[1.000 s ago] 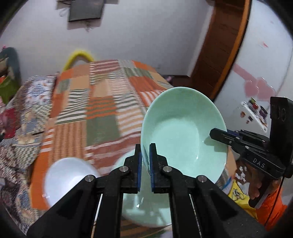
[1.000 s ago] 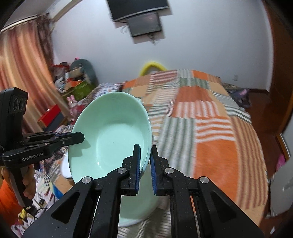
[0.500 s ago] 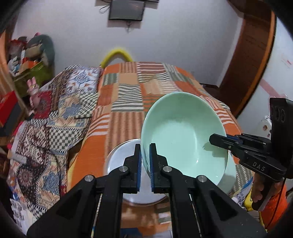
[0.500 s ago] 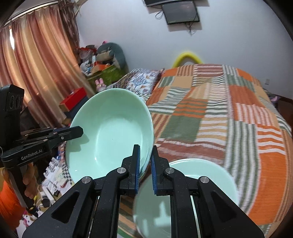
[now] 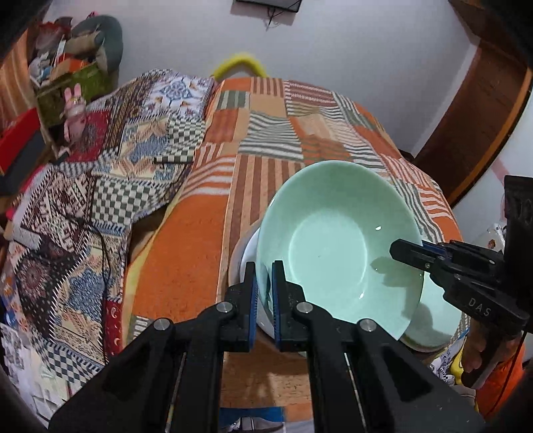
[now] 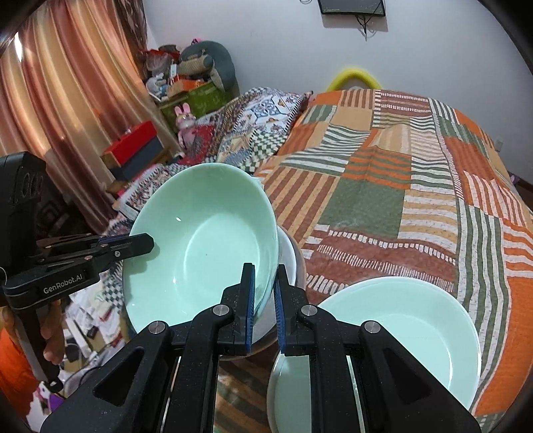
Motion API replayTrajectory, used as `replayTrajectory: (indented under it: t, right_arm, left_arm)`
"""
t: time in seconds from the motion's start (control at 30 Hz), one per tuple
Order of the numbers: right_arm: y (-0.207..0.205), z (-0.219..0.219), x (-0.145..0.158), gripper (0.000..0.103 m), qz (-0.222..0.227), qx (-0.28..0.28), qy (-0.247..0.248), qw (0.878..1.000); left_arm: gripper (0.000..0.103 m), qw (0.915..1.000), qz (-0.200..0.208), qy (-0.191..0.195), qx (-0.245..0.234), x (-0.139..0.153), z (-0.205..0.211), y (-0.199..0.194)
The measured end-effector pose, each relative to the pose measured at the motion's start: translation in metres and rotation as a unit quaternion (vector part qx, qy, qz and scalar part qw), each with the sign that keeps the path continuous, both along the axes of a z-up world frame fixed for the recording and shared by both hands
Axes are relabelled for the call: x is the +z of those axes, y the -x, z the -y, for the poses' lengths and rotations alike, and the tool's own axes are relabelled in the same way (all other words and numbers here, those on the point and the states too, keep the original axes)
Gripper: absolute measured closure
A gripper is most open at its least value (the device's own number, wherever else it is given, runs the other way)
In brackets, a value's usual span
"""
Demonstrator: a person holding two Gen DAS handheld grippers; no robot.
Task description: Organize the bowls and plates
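Both grippers are clamped on opposite rims of one pale green bowl [image 5: 336, 246]: the left gripper [image 5: 265, 293] on its near edge, the right gripper [image 6: 265, 296] on the other side. The tilted bowl is held over a white bowl [image 6: 288, 256] on a patchwork bedspread [image 6: 399, 186], beside a green plate [image 6: 416, 329].

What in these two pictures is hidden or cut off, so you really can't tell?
- White dish, left wrist view: mostly hidden behind the green bowl, so plate or bowl is unclear.
- Pale green plate, right wrist view: near edge covered by the right hand-held gripper and cut off by the frame.
- Person: only fingers and an orange sleeve show at the edges.
- Wall screen: cropped at the top.
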State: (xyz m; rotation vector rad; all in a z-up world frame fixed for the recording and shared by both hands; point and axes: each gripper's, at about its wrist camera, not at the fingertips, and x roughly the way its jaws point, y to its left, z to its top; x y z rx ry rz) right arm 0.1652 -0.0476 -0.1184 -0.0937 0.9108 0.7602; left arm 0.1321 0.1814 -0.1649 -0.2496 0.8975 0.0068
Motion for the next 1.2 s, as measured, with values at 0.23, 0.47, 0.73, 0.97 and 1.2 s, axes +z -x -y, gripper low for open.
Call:
replayTrajectory:
  t: [0.23, 0.47, 0.73, 0.97, 1.2]
  right_arm:
    - [0.001, -0.009, -0.009, 0.093, -0.006, 0.001, 0.025, 1.000]
    - [0.002, -0.014, -0.017, 0.093, -0.006, -0.001, 0.042, 0.999]
    - [0.001, -0.017, -0.021, 0.092, -0.009, -0.002, 0.050, 0.999]
    - [0.002, -0.019, -0.022, 0.091, 0.000, 0.003, 0.057, 0.998]
    - [0.003, -0.020, -0.020, 0.090, 0.002, 0.003, 0.063, 0.998]
  left_arm:
    - [0.097, 0.9998, -0.017, 0.011, -0.002, -0.021, -0.007, -0.004]
    - [0.097, 0.9995, -0.026, 0.016, 0.000, -0.031, -0.010, -0.007]
    - [0.097, 0.9994, -0.032, 0.013, -0.002, -0.037, -0.009, -0.010]
    - [0.096, 0.9994, -0.034, 0.011, -0.001, -0.038, -0.010, -0.012]
    - [0.096, 0.9991, -0.041, 0.011, -0.001, -0.038, -0.011, -0.014]
